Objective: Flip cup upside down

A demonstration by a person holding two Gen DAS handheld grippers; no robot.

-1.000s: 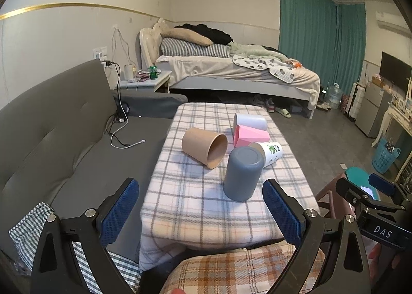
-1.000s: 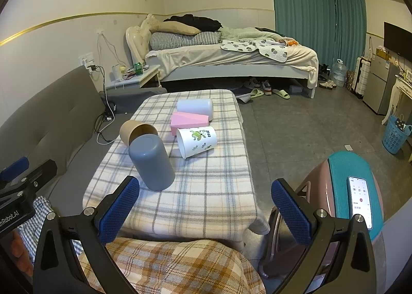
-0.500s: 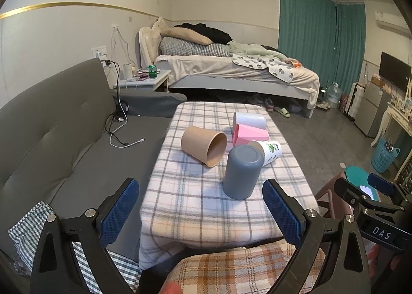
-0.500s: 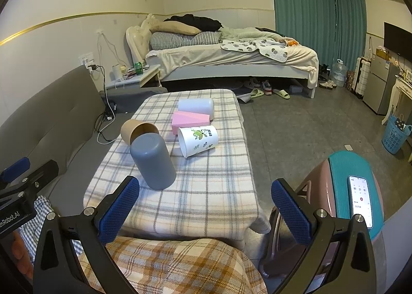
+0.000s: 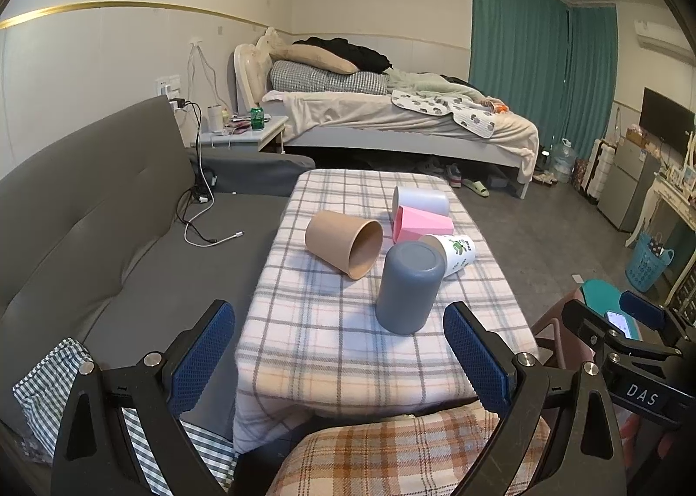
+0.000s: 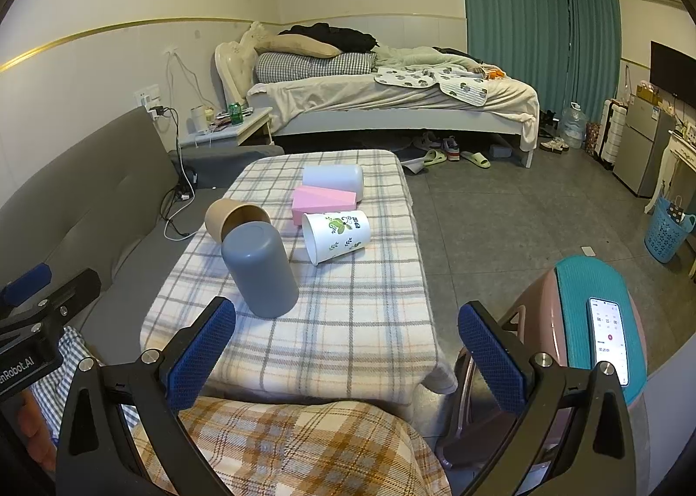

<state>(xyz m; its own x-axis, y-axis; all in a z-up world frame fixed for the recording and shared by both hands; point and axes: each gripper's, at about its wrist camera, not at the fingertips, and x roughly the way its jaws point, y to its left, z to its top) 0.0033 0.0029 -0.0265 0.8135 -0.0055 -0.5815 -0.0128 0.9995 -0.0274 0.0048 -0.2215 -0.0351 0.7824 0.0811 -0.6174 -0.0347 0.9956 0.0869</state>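
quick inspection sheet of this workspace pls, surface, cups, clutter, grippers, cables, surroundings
surface: low table under a plaid cloth, cups toward its far half
job's things: grey cup stands base up, mouth down; brown paper cup, white leaf-print cup, pink cup and pale cup lie on their sides
clutter: nothing seen on the table besides cups
grippers: left gripper and right gripper both open, holding nothing, short of the table's near edge
cables: white charging cable on the grey sofa, wall leads above
surroundings: bed, teal curtains, phone on a stool at right
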